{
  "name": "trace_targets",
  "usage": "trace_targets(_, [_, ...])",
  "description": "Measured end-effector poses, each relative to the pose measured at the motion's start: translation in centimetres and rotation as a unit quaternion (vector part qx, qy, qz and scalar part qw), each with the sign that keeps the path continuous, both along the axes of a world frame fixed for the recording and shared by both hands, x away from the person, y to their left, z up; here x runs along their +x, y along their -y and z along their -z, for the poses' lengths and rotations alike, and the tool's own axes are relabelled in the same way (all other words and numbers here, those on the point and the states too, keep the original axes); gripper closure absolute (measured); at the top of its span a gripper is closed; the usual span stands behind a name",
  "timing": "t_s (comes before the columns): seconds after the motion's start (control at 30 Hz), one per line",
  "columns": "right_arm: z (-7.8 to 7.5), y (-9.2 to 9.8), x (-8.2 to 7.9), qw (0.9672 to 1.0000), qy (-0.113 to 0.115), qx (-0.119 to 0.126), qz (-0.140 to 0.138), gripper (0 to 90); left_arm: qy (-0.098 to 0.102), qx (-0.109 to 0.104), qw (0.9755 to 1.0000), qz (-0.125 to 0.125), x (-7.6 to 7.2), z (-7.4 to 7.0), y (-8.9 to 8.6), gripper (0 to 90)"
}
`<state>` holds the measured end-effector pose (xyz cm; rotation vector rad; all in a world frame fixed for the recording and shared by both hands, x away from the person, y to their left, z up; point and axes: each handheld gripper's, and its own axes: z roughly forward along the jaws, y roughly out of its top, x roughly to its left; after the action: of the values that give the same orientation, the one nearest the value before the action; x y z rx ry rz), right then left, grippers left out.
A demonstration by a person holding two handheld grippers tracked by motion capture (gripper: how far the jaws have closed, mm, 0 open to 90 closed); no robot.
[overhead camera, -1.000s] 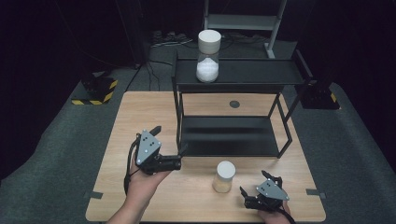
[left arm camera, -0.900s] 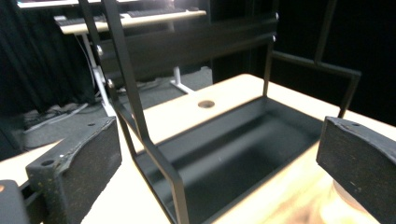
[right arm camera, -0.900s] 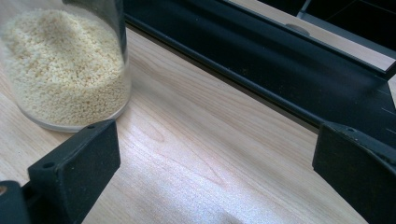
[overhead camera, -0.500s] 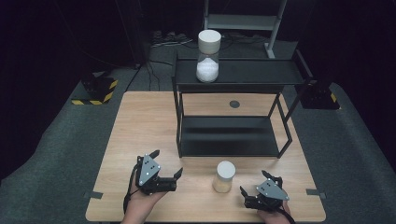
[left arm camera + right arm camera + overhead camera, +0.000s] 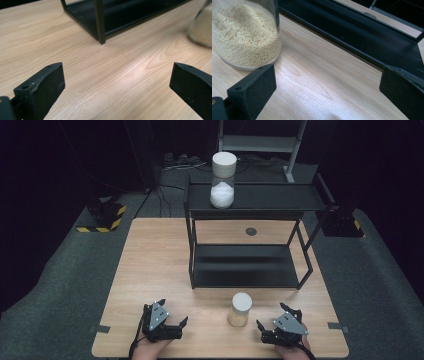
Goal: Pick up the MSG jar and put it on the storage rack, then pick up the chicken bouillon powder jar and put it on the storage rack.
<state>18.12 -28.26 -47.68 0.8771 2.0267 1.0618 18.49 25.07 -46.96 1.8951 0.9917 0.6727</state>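
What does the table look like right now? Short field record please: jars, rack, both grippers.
near jar: tan grains, white lid, upright on table in front of rack
far jar: white contents, white lid, on rack's top shelf
rack: black, two shelves, lower shelf bare
left gripper: open, low over table, holds nothing
right gripper: open, beside near jar, not touching

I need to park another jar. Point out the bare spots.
Free: the table left of the black shelf rack, and its lower shelf. Crowded: the front edge, where the grain jar stands between left gripper and right gripper.
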Motion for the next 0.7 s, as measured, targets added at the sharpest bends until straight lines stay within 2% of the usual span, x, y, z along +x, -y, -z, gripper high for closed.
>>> trace_targets(0.1, [0.0,0.1,0.0,1.0,0.001,0.003,0.001,0.0,-0.011,0.026,0.9996,0.004,0.3,0.0,0.4,0.4])
trace_targets(0.17, [0.1,0.1,-0.1,1.0,0.002,0.005,0.002,0.0,-0.004,0.032,0.9994,0.008,0.1,0.1,0.6,0.4])
trace_targets(0.33, [0.2,0.2,-0.2,0.9999,0.006,0.01,0.003,0.0,-0.004,0.073,0.9972,0.017,-0.2,-0.2,1.7,0.5])
trace_targets(0.43, [0.3,0.4,-0.2,0.9999,0.006,0.013,0.001,0.0,-0.005,0.087,0.996,0.022,-0.1,-0.4,2.1,0.8])
trace_targets(0.53, [0.2,0.4,-0.1,0.9999,0.004,0.011,-0.003,0.0,-0.008,0.09,0.9956,0.022,0.0,-0.4,2.2,0.9])
trace_targets(0.7, [0.3,0.5,-0.2,0.9999,0.005,0.016,0.001,0.0,-0.012,0.084,0.9963,0.018,0.1,-0.5,2.0,0.9])
